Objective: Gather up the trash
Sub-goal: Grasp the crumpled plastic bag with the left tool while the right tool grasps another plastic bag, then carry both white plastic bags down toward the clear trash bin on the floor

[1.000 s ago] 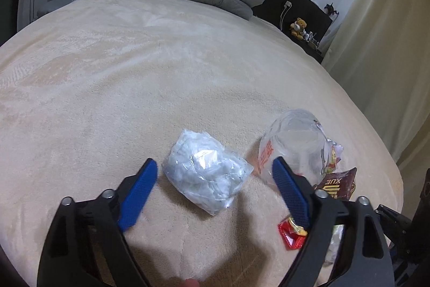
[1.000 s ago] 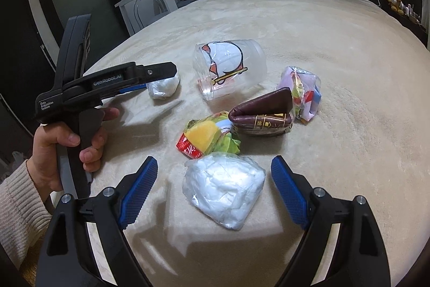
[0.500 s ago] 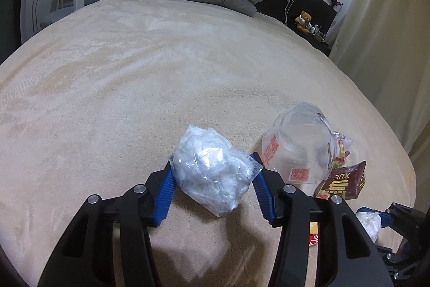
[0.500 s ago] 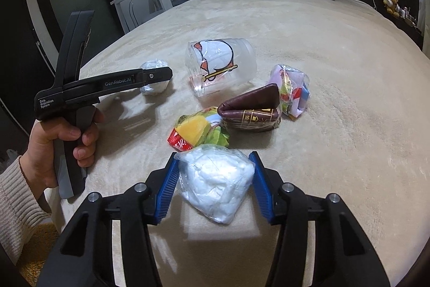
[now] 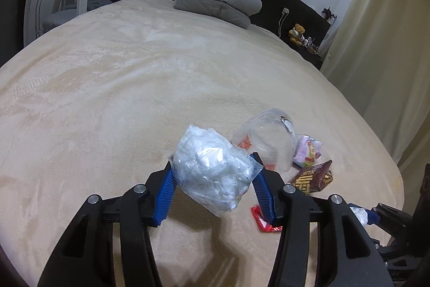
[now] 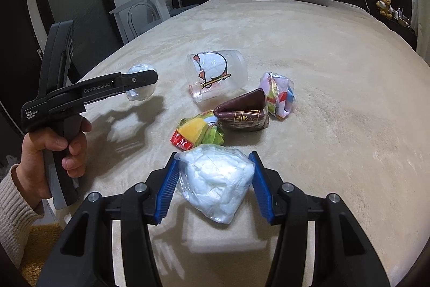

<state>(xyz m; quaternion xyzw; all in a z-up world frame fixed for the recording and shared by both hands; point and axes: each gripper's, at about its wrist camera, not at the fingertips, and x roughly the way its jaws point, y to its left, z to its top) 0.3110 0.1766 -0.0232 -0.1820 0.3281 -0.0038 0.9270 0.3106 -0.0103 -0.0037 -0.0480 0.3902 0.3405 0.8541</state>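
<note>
Left wrist view: left gripper (image 5: pixel 213 180) is clamped on a clear bag of white wadding (image 5: pixel 212 171), blue pads pressing both sides, jaws partly closed around it. The bag hangs just above the beige bed cover (image 5: pixel 134 88), casting a shadow below. It's a lumpy blob, its long axis running roughly from upper left to lower right, the loose film tail pointing down. Plastic cup (image 5: pixel 264 137) lies on its side just beyond; brown wrapper (image 5: pixel 313 176) is beside it.

Right wrist view: right gripper (image 6: pixel 213 184) is likewise squeezed on a second white-filled bag (image 6: pixel 215 180), near the yellow-red wrapper (image 6: pixel 197 133). It's squarish, with no clear long axis, the tail pointing down toward the camera. The person's hand (image 6: pixel 51 152) holds the other tool.

Advice: keep the squeeze steady, lift straight up, and don't let the film snag neighbouring wrappers.
</note>
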